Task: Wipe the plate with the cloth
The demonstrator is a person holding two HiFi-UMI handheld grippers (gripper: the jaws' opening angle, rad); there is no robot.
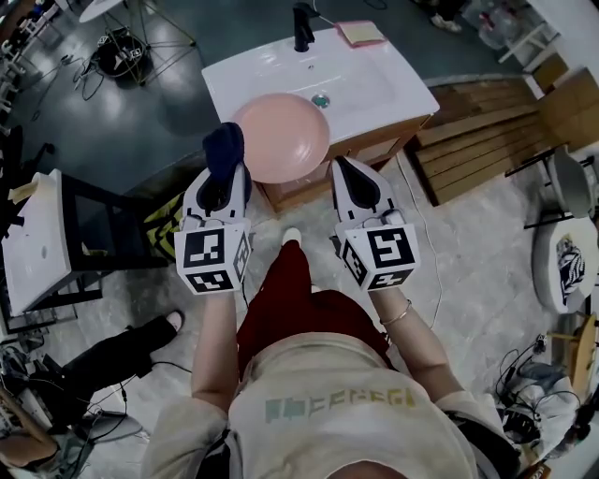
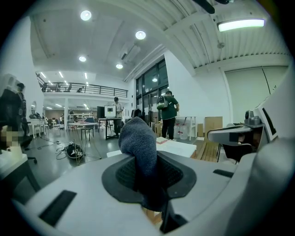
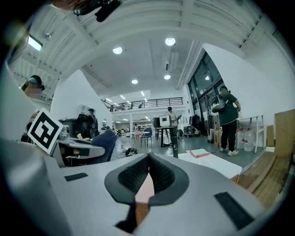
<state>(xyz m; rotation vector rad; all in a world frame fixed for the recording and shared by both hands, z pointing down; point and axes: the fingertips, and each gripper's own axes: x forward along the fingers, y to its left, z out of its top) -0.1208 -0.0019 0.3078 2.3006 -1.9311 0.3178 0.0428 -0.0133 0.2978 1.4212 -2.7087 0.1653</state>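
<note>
**Plate pinched, cloth loaded, ready to wipe**

Holding the plate (image 1: 281, 137) in the right gripper (image 1: 344, 170), jaws closed on its right rim, with a sliver of pink between the pads in the right gripper view (image 3: 148, 159). Gripping by the rim alone, probably to leave the whole face bare for wiping. Keeping it over the near edge of the sink (image 1: 374, 84), well short of the tap (image 1: 302, 26), likely so the work is done above the basin and not the floor.

Carrying the cloth (image 1: 225, 148) in the left gripper (image 1: 225, 178), jaws shut on its lower part and a dark wad standing out past the tips (clear in the left gripper view (image 2: 138, 138)). Letting it stick out that way looks deliberate: fabric, not jaw, should meet the plate. Sitting just beside the plate's left rim; impossible to tell from above whether touching.

Facing up toward the head, judging by the near-full circle seen from there. Being round, no long axis to speak of. Running along the left jaws, as for the cloth's long axis, free end pointing far. Holding the 2 grippers side by side, plate between their tips.
</note>
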